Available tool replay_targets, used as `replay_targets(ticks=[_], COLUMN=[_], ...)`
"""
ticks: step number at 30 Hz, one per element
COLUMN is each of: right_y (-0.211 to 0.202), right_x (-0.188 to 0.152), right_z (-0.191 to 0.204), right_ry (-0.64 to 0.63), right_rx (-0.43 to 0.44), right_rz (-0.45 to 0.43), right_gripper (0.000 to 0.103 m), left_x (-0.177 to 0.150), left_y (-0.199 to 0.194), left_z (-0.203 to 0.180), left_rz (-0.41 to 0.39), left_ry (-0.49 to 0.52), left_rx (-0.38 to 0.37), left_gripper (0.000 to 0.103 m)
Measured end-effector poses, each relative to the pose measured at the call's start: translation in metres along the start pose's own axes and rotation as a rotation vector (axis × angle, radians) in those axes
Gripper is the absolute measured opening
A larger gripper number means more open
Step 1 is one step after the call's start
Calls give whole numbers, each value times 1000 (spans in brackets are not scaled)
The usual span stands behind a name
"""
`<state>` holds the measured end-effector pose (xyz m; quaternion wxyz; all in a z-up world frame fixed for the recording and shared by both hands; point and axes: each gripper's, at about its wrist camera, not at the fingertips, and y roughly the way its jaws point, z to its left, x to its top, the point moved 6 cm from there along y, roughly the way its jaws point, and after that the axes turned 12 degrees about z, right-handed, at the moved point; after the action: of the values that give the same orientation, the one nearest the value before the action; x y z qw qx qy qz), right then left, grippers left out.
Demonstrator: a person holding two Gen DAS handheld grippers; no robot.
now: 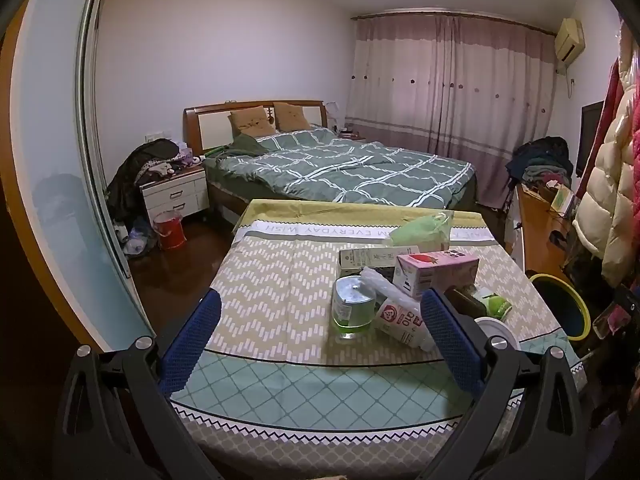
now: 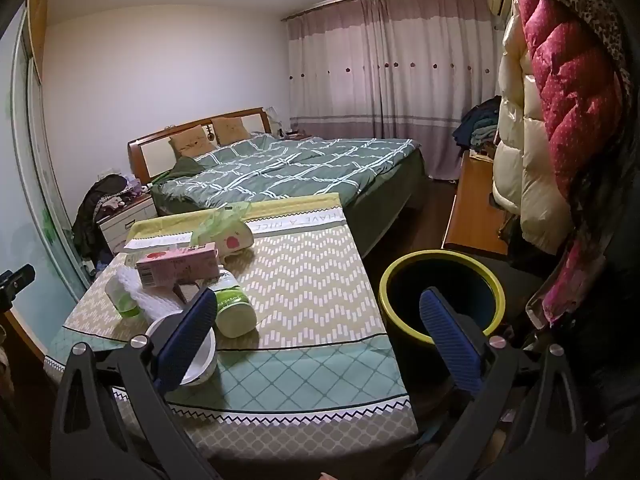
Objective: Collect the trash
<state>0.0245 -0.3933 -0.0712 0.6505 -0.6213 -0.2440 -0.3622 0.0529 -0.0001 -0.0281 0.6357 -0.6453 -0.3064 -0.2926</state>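
on the desk, trash pile: i see the rubbish bunched at the near half of the desk (image 1: 256, 280), close enough for either arm to reach it without stretching.
left tongs: my left tongs (image 1: 316, 340) are spread wide and grip nothing; they hang above the near edge, tilted down at the pile, so a straight push forward should meet an item.
clear cup: a plastic cup (image 1: 352, 312) with green liquid at the bottom stands upright between the left pads' lines of sight. i judge it the likeliest first pick.
wrappers and cartons: a crinkled plastic packet (image 1: 400, 316) leans against the cup, and a pink carton (image 1: 436, 272) lies flat on top of the heap behind it.
green bottle: a bottle (image 2: 234, 308) lies on its side just beside a white bowl (image 2: 200, 356) at the desk's near edge.
right tongs: my right tongs (image 2: 316, 344) are likewise wide apart and empty. one finger sits over the bowl, the other over the bin.
bin: the yellow-rimmed bin (image 2: 440, 258) stands on the floor just off the desk's right edge, mouth up and open, placed so that items can be dropped in with a short swing.
risk: the cup's liquid could spill if tipped.
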Motion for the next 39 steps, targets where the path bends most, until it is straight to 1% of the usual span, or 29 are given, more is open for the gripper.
replay_targets(ticks=[16, 39], right_y=[10, 18], right_x=[-2, -3], right_z=[1, 0], right_ry=[-3, 3], right_rx=[0, 3], right_rz=[20, 31], right_gripper=[97, 97], left_x=[-3, -5], left_y=[7, 12], left_z=[0, 0], left_rz=[25, 35], left_ry=[6, 8], left_rx=[2, 0], left_gripper=[98, 98])
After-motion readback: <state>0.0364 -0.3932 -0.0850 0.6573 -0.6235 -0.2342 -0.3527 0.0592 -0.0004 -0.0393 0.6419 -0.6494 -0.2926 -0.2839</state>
